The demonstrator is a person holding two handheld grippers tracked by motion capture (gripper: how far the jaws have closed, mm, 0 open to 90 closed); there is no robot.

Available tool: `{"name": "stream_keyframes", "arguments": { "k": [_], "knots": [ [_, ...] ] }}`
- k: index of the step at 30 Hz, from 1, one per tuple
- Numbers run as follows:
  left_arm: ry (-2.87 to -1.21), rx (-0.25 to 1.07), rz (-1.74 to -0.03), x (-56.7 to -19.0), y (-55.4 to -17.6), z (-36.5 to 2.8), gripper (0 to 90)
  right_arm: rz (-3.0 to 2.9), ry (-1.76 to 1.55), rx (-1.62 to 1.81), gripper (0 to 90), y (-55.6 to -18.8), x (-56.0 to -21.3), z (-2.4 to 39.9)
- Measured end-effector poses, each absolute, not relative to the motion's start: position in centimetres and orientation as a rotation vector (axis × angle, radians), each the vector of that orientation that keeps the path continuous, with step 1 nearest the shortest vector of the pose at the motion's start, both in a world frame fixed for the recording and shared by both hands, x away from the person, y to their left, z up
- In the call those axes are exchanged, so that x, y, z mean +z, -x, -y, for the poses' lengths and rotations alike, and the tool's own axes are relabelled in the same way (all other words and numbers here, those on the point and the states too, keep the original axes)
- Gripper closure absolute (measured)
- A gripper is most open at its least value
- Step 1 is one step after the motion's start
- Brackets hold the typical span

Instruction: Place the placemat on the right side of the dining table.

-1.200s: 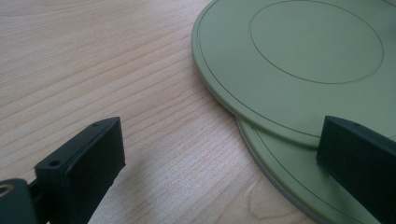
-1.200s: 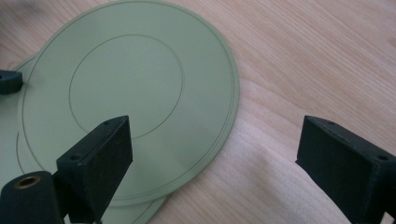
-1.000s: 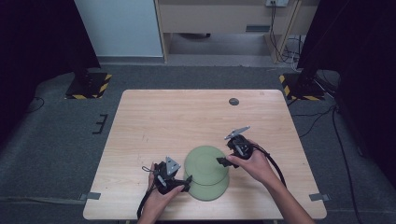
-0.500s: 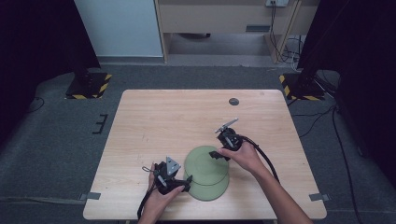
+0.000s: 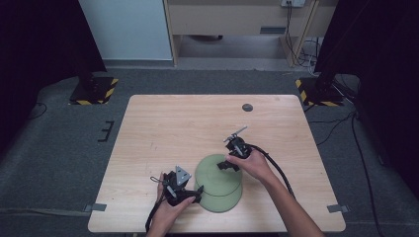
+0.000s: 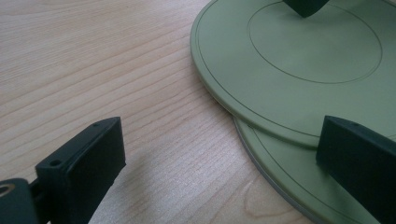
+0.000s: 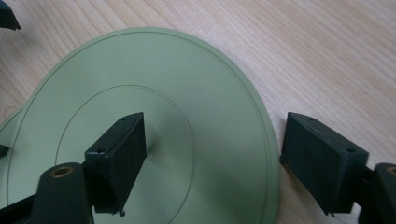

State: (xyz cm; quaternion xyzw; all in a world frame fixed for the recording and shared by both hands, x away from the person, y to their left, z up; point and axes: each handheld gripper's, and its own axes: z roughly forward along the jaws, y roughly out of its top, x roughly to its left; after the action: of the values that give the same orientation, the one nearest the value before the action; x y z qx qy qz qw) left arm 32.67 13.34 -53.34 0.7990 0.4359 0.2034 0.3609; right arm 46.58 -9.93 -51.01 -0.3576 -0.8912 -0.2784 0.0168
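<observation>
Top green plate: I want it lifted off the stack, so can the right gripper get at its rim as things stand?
Probably yes: the right gripper has open jaws straddling the top green plate rim, nothing between.

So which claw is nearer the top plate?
Right. The right claw straddles the top plate's far edge, open, one jaw over it. The left claw sits at the lower plate's near-left rim, open.

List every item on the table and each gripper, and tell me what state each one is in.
Upper green plate: upside down, lying offset on the lower one.
Lower green plate: flat on the table, partly covered.
Right gripper: open, jaws straddling the upper plate's rim.
Left gripper: open, at the plates' edge, holding nothing.
Small dark disc: lying flat, untouched.
</observation>
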Motion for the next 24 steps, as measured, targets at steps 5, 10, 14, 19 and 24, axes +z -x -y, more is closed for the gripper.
{"name": "stream_keyframes", "arguments": {
  "k": [5,10,14,19,24],
  "knots": [
    [-2.059,0.525,-1.123,-53.3,-32.7,-13.3,0.3,2.769,1.093,-0.857,23.7,-46.5,-51.0,9.6],
    [-2.054,0.522,-1.132,-53.4,-32.7,-13.3,0.1,2.801,1.086,-0.843,26.0,-46.2,-50.5,9.7],
    [-2.054,0.527,-1.133,-53.4,-32.7,-13.3,0.1,2.846,1.065,-0.821,26.3,-45.9,-49.9,9.6],
    [-2.054,0.531,-1.135,-53.4,-32.6,-13.2,0.2,2.862,1.057,-0.872,30.4,-45.3,-48.4,9.7],
    [-2.055,0.529,-1.135,-53.3,-32.6,-13.3,0.2,2.849,0.999,-0.956,39.4,-44.5,-46.8,10.0]
  ]
}}
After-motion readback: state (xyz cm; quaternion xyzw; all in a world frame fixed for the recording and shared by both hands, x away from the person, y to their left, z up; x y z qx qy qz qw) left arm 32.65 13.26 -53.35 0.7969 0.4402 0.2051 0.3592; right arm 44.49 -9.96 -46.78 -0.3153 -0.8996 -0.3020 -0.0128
